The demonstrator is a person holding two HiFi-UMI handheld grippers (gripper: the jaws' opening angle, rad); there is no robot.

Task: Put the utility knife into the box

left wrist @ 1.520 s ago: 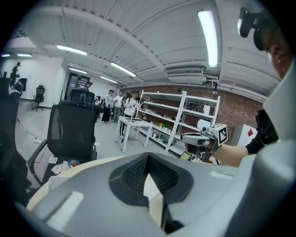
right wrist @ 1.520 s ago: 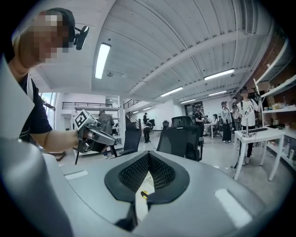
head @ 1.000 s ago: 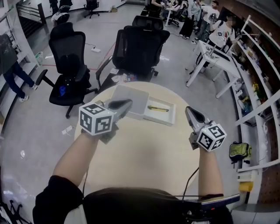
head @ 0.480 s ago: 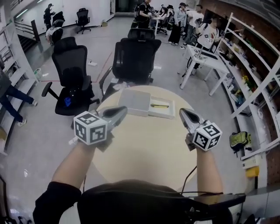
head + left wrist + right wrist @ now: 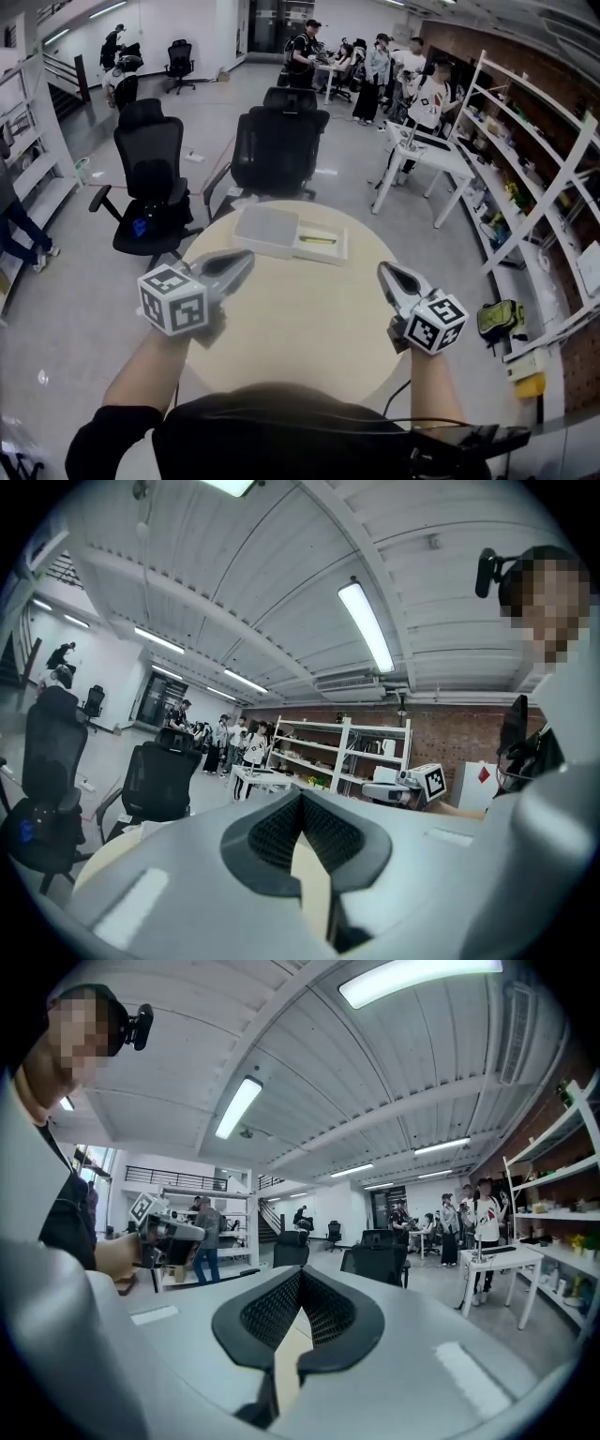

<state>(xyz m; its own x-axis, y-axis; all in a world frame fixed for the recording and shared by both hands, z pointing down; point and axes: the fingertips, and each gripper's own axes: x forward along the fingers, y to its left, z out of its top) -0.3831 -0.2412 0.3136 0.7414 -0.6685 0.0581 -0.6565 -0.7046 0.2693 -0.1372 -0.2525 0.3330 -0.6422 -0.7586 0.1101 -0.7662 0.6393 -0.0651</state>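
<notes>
Only head view shows utility knife (image 5: 319, 240) in box (image 5: 339, 252).

A round, pale surface (image 5: 300, 319) stood on a glossy grey floor (image 5: 75, 281). Just beyond it sat a black office chair (image 5: 150, 178) and a second black chair (image 5: 277, 141). White shelving (image 5: 534, 178) ran along a brick wall (image 5: 450, 738) on the right, with a white desk (image 5: 427, 155) near it. People (image 5: 375, 61) gathered at the far end. Long strip lights (image 5: 366, 625) lit the ribbed white ceiling (image 5: 234, 564).
</notes>
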